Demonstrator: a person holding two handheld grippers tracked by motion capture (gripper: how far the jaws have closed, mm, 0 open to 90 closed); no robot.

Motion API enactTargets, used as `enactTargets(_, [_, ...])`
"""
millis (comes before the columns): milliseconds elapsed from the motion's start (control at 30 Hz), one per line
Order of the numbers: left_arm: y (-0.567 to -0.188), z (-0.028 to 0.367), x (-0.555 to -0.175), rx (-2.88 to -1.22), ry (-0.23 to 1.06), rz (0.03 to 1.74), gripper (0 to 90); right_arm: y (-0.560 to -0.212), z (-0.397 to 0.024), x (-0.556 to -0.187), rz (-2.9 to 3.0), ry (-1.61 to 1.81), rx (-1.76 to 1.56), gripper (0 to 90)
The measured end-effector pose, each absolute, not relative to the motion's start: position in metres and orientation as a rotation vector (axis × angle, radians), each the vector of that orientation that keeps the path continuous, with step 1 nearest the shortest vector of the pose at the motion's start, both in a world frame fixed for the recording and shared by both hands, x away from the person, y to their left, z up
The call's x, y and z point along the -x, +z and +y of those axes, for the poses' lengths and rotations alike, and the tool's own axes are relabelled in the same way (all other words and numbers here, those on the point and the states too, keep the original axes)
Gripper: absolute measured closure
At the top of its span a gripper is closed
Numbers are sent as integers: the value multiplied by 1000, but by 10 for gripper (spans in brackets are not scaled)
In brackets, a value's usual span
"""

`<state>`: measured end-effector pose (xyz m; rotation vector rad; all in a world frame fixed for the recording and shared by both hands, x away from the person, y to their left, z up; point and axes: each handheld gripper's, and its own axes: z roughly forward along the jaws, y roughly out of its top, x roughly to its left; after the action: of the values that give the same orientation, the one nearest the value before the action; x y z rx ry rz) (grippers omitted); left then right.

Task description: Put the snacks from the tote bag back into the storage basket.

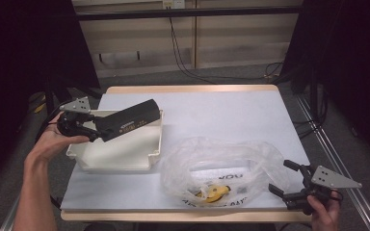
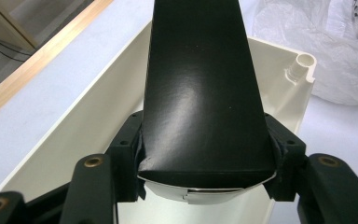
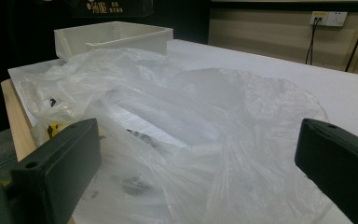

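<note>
- Pale blue sheeting covers the wooden-edged table [image 1: 231,115], with dark curtains at either side and a panelled wall with trailing cables behind it.
- Taking the cream rectangular plastic bin [image 1: 118,156] as the landmark: the long black cardboard box with gold lettering [image 1: 127,123] hangs over the bin's far edge, tilted, one end reaching toward the far right corner.
- In the left gripper view the left gripper [image 2: 205,154] has its jaws clenched on the near end of the black box [image 2: 203,93], pads pressing both long sides; the bin [image 2: 93,135] opens below.
- To set it down well, I would level the box so its length runs along the bin's long side, then lower it until it rests on the floor of the bin before releasing.
- Watch the moulded white peg [image 2: 302,65] at the bin's corner: the far end of the box could catch there or ride on the rim.
- A thin-walled carton like this probably dents under a hard squeeze, so no extra pressure is called for.
- Right of the bin lies a crumpled clear plastic bag [image 1: 221,166] with something yellow [image 1: 213,193] inside.
- Beyond the bag, at the table's near right corner, the right gripper [image 1: 289,179] rests with jaws released and spread, the bag's film [image 3: 191,140] between them but not pinched; it should stay clear of the bin.
</note>
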<state>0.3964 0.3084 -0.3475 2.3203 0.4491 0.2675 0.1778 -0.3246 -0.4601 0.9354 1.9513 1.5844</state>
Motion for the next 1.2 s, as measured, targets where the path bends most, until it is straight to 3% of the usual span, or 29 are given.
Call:
enactTargets(633, [-380, 321, -405, -2362, 218, 535, 430, -461, -321, -178, 1958, 1570, -936, 0])
enactTargets(1200, [-409, 317, -412, -2415, 181, 496, 430, -461, -321, -178, 1963, 1566, -937, 0])
